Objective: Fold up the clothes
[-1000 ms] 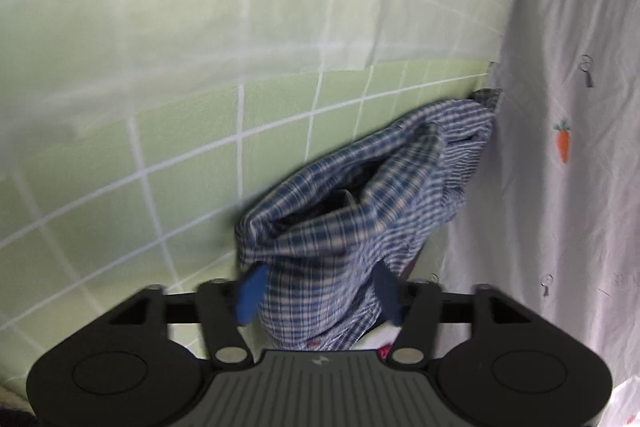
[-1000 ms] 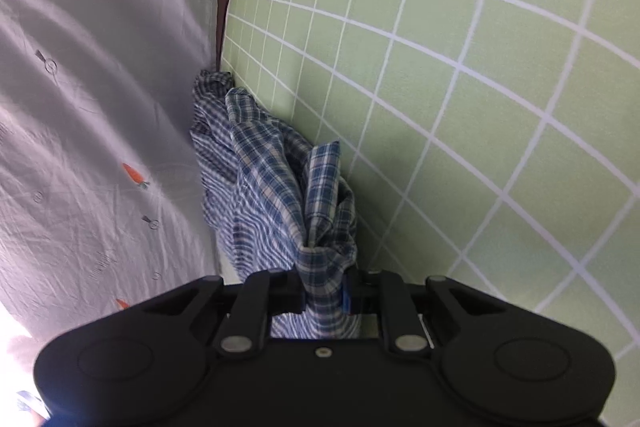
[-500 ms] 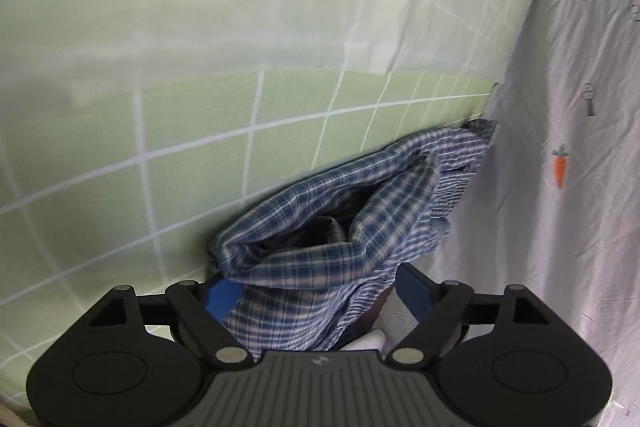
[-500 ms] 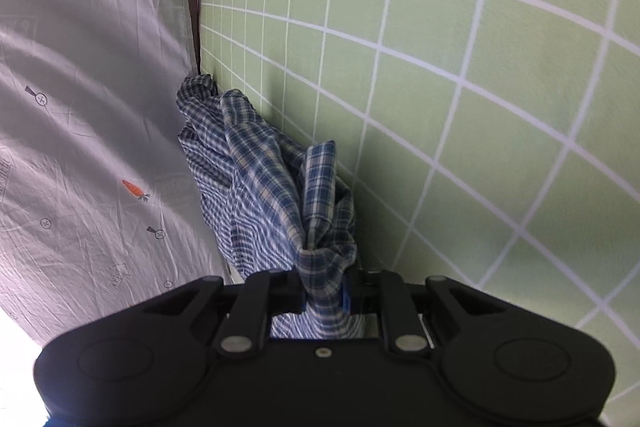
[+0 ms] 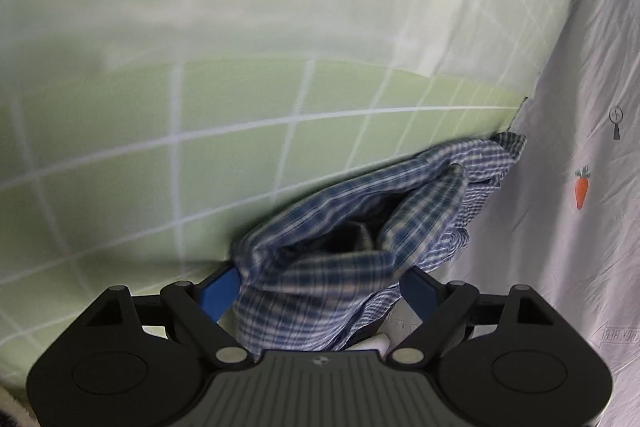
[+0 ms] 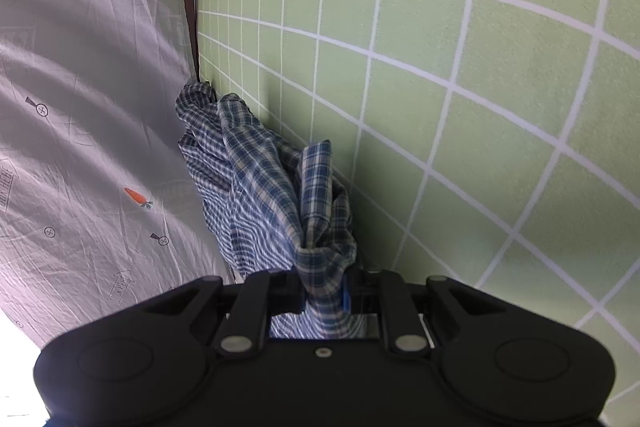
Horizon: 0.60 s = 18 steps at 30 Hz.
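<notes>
one blue plaid shirt [image 5: 340, 267], two grippers, left gripper [image 5: 320, 287] and right gripper [image 6: 322, 293], one green gridded mat [image 6: 480, 107], one grey printed sheet [image 6: 88, 107] with one orange carrot print [image 5: 582, 189] in each view.

Green grid mat [image 6: 500, 99]: bare and flat to the right of the shirt in the right wrist view, open room to pass.
Mat, left wrist view [image 5: 120, 155]: bare on the left and far side.
Plaid shirt [image 6: 256, 187]: bunched heap at the seam between mat and sheet, blocking that strip.
Grey printed sheet [image 6: 80, 107]: wrinkled, otherwise bare on the shirt's other side.
Space between the left hand-held gripper [image 5: 320, 287] fingers: filled with cloth.
</notes>
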{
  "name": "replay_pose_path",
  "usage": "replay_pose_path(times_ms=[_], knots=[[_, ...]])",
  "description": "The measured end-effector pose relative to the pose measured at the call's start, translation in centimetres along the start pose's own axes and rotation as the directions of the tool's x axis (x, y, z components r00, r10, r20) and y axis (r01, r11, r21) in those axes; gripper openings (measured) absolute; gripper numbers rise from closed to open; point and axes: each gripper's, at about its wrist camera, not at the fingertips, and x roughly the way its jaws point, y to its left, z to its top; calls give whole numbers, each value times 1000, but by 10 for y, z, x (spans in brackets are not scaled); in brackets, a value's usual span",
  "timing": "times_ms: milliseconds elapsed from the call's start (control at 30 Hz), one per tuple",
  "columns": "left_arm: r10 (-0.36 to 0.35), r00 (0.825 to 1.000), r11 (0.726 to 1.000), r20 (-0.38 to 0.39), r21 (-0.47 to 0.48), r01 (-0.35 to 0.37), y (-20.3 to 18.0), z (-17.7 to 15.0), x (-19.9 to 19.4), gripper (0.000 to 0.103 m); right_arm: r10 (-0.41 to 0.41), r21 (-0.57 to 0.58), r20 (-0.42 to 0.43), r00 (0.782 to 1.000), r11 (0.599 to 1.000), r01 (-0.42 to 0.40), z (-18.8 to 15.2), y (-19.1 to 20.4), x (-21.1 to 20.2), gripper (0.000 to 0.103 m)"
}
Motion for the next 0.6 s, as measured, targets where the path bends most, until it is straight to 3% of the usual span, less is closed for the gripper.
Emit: replay_pose_path(times_ms=[67,100,133,233,433,600], knots=[[-1,1000,1000,-5,19,1,-5,1,5,88,0,-8,3,1000,1000,0,-1,2,0,16],[-1,1000,1000,-6,30,1,-6,0,7,83,1,-16,5,1000,1000,-1,-1,2,0,16],[3,1000,999,-5,41,-2,-6,-1,9,67,4,-26,6,1000,1000,-4,-1,4,-1,16],[14,1000,998,1,63,-14,0,-2,9,33,15,-84,8,1000,996,-15,-7,10,-7,16],[-48,999,996,-10,74,49,8,-22,-20,22,22,-236,-3,1000,971,-22,-24,27,-29,14],[-87,995,996,-51,11,88,11,-74,-84,22,24,-118,-99,995,992,-36,-46,25,-84,14]])
